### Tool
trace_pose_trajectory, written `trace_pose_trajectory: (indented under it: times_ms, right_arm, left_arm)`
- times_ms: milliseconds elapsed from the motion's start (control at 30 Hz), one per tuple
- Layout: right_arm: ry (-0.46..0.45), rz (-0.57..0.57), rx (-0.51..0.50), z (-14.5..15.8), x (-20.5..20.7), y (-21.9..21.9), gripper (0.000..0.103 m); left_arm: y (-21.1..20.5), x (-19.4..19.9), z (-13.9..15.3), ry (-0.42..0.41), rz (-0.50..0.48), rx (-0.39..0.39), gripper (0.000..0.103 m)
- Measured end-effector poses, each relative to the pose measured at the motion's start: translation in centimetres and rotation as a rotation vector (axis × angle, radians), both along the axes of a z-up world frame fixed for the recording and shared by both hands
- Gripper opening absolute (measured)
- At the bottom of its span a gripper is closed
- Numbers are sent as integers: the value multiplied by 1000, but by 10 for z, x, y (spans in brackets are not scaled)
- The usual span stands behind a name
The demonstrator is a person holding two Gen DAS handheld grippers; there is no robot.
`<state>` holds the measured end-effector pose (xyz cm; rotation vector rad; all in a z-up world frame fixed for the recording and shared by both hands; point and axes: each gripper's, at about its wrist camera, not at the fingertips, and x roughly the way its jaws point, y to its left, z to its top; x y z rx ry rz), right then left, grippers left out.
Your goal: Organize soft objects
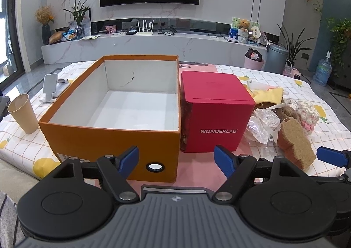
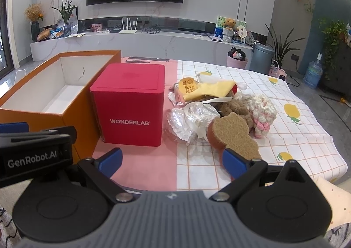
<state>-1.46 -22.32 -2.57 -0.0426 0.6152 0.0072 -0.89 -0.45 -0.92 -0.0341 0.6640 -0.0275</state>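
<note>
An open orange box (image 1: 114,138) with a bare white inside stands on the table, and a red WONDERLAB box (image 1: 216,112) sits tight against its right side. A heap of soft things lies right of the red box: a brown bear-shaped pad (image 2: 234,138), a pink and white knitted piece (image 2: 263,112), a brown plush (image 2: 232,105), a yellow cloth (image 2: 212,90) and crinkled clear wrap (image 2: 188,120). My left gripper (image 1: 176,161) is open in front of the two boxes, nothing between its fingers. My right gripper (image 2: 172,163) is open, its right fingertip beside the pad.
A paper cup (image 1: 23,114) and a phone stand (image 1: 50,87) sit left of the orange box (image 2: 43,103). A checked cloth with lemon prints (image 2: 296,136) covers the table, with a pink strip (image 2: 140,160) under the red box (image 2: 131,105). The left gripper's body (image 2: 33,149) shows at the right view's left edge.
</note>
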Motion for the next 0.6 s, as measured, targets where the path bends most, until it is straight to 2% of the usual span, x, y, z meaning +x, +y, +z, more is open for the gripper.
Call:
trace_pose_trajectory:
  times_ms: [467,600]
  right_arm:
    - [5,-1,-8,0,1,1,96]
    - [0,-2,-13,0,1,0,96]
  left_arm:
    - [0,-1,-1,6,19,4,92]
    - [0,-3,0,-24,5,11,93]
